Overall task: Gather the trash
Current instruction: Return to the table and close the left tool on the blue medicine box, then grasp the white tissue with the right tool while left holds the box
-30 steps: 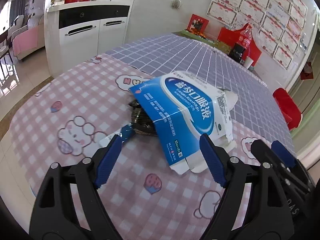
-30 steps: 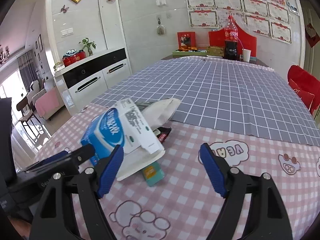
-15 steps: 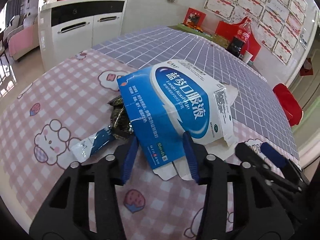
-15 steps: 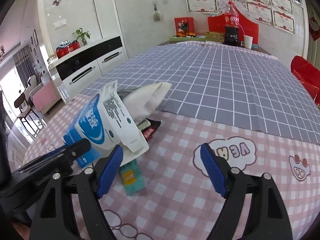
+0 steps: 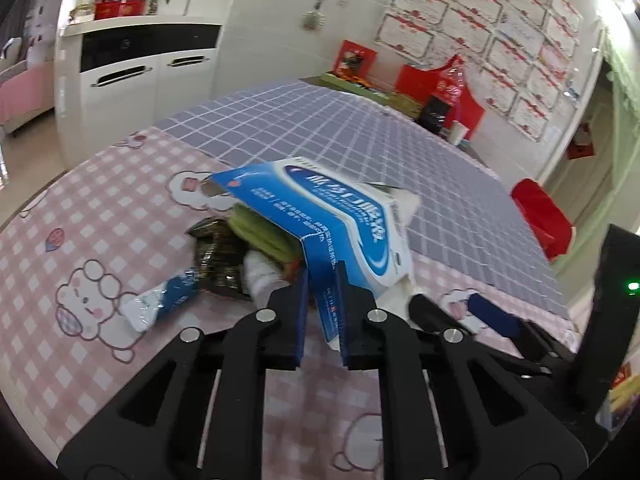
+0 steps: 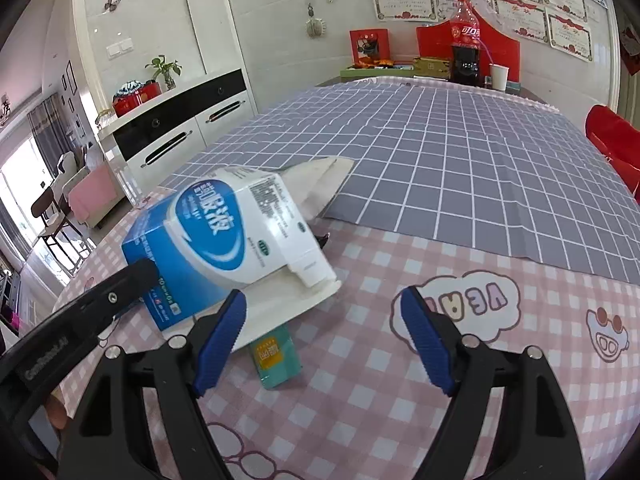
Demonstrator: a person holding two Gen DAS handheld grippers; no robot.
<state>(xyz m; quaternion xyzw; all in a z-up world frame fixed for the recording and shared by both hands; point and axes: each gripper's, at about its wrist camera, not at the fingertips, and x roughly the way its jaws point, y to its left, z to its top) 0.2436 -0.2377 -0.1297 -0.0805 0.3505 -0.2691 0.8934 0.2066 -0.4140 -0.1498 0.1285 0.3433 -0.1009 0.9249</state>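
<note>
A blue and white medicine box (image 5: 344, 220) lies tilted on a small heap of trash on the pink checked cloth (image 5: 100, 208). My left gripper (image 5: 322, 280) is closing its jaws, and the pads pinch the box's near edge. Under the box show a dark crumpled wrapper (image 5: 218, 256), a green wrapper (image 5: 260, 232), a white tissue (image 5: 260, 276) and a blue-white sachet (image 5: 160, 304). In the right wrist view the box (image 6: 224, 232) rests on a white flap with a teal packet (image 6: 276, 356) beneath it. My right gripper (image 6: 323, 304) stands open just in front of it, holding nothing.
A white paper bag (image 6: 320, 184) lies behind the box on the grey checked cloth (image 6: 460, 152). At the table's far end stand a cola bottle (image 6: 464, 48) and a paper cup (image 6: 499, 77). A red chair (image 6: 612, 140) is at the right, a white cabinet (image 6: 180, 132) at the left.
The left jaws have gone from wide apart to nearly together on the box's near edge. The box has tipped up, uncovering the green wrapper and tissue. The right gripper came slightly closer and lower.
</note>
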